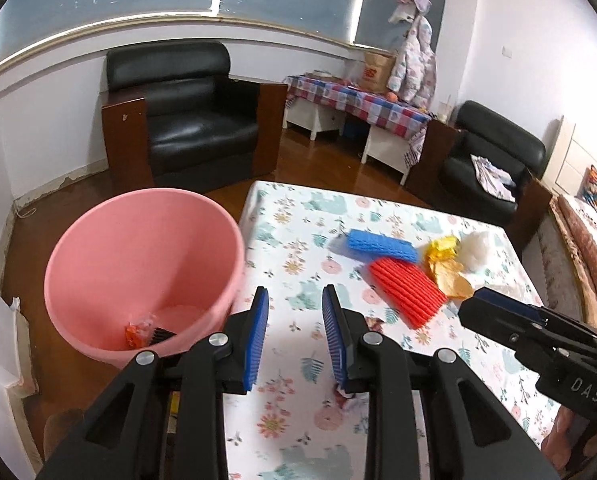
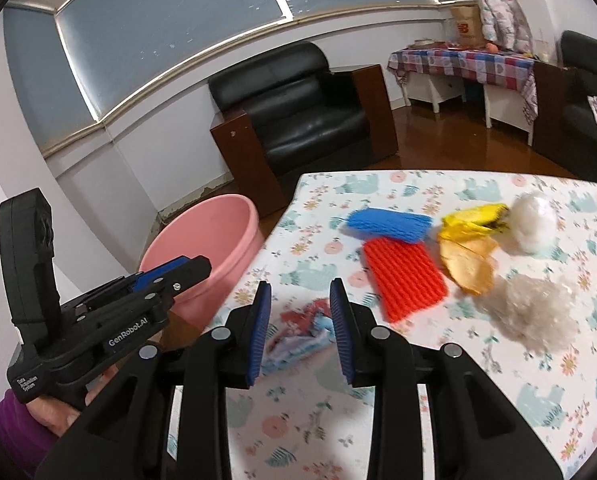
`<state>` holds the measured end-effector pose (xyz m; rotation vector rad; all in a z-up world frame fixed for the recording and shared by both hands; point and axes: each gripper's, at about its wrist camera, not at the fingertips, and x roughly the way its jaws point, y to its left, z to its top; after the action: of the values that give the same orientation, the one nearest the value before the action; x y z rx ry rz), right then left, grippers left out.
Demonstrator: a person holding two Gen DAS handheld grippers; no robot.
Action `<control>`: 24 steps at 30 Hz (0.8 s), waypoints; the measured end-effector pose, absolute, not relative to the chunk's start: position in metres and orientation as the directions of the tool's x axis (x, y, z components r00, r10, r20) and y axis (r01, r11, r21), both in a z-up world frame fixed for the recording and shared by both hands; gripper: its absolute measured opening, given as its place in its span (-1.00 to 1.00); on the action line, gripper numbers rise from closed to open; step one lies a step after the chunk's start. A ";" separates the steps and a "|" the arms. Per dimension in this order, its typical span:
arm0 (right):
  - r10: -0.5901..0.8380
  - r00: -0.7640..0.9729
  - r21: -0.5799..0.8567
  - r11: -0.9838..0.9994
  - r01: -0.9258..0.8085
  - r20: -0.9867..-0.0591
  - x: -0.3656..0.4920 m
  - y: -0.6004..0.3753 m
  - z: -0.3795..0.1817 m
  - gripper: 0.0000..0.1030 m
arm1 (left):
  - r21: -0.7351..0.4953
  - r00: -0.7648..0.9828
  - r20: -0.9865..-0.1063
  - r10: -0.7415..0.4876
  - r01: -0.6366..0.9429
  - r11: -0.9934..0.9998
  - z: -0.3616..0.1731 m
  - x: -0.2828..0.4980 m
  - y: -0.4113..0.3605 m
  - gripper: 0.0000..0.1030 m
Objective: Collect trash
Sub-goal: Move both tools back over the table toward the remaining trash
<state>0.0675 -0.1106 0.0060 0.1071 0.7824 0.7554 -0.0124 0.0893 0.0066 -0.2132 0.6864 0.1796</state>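
Observation:
My left gripper [image 1: 296,292] hangs open and empty over the floral table [image 1: 298,232], just right of the pink bin [image 1: 146,248]. The bin holds an orange wrapper [image 1: 136,334]. My right gripper [image 2: 300,286] is open too. A crumpled red, white and blue wrapper [image 2: 302,332] lies on the cloth below its gap, not gripped. Farther back lie a blue foam net [image 2: 390,224], a red foam net [image 2: 406,276], a yellow wrapper [image 2: 470,220], tan paper [image 2: 468,268], a white ball [image 2: 534,216] and clear crumpled plastic [image 2: 534,312].
The bin stands on the wooden floor against the table's left edge. A black armchair [image 1: 194,120] sits behind it, a second armchair [image 1: 494,164] at the right. A low bench under a checked cloth [image 1: 358,100] lines the far wall. A purple sleeve [image 2: 2,428] shows low left.

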 end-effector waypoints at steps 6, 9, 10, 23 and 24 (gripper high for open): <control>0.643 0.482 0.379 0.754 -0.537 -0.595 0.070 -0.139 0.000 -0.40 | -0.124 0.744 -0.662 0.089 -0.225 0.966 0.005 -0.007 0.076 -0.33; 0.629 0.501 0.375 0.768 -0.520 -0.594 0.071 -0.153 -0.002 -0.39 | -0.127 0.738 -0.670 0.081 -0.222 0.967 0.004 -0.006 0.073 -0.28; 0.624 0.508 0.375 0.773 -0.512 -0.593 0.071 -0.158 -0.002 -0.39 | -0.128 0.737 -0.672 0.079 -0.220 0.967 0.004 -0.006 0.071 -0.27; 0.573 0.579 0.425 0.819 -0.386 -0.580 0.077 -0.226 -0.014 -0.17 | -0.104 0.721 -0.690 0.071 -0.195 0.975 0.000 -0.001 0.048 -0.23; 0.568 0.583 0.421 0.823 -0.381 -0.581 0.077 -0.229 -0.015 -0.17 | -0.104 0.720 -0.691 0.071 -0.197 0.975 0.000 -0.001 0.047 -0.23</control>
<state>0.0766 -0.2289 -0.0152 0.2634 0.7678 0.5611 -0.0006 0.0470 -0.0002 -0.1750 0.7540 0.1489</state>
